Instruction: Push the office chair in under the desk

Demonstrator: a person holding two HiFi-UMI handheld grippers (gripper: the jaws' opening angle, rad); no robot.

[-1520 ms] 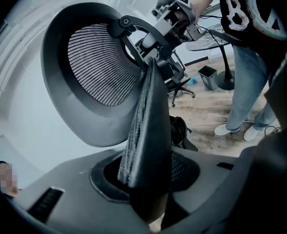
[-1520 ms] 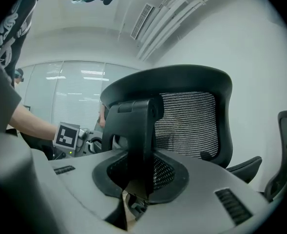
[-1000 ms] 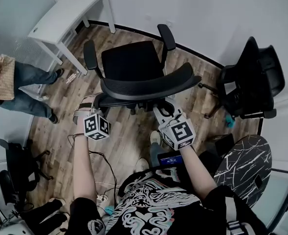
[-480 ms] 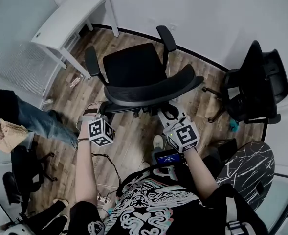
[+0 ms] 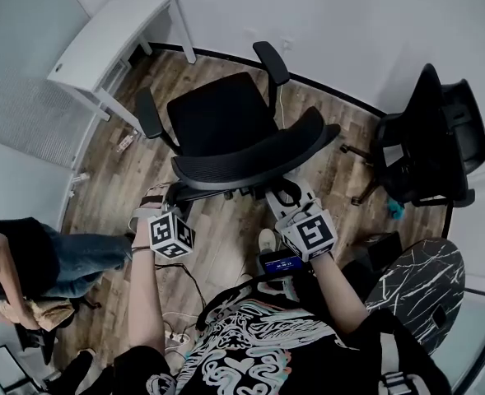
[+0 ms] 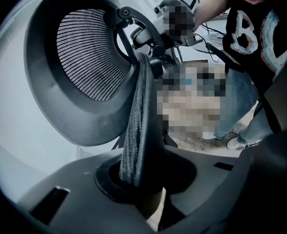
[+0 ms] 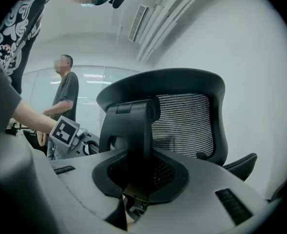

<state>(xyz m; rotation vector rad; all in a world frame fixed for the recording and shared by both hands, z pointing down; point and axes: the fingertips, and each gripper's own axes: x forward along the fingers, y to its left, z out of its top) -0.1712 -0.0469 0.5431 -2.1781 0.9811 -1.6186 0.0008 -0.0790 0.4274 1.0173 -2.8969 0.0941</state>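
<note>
Floor (image 5: 226, 249): bystander (image 5: 28, 262) moved; left claw (image 5: 160, 196) closing on chair (image 5: 221, 118).

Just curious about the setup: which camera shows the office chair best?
The head view: the chair shows from above with seat, armrests and backrest. The left gripper view shows only its backrest edge, close up; the right gripper view its mesh back and rear support.

Wood floor (image 5: 110, 179), bearing office chair (image 5: 221, 126), white desk (image 5: 114, 35), second chair (image 5: 427, 138)

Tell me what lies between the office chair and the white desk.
Head view: bare wooden floor separates office chair from white desk; a small unclear item lies near the desk's leg.
</note>
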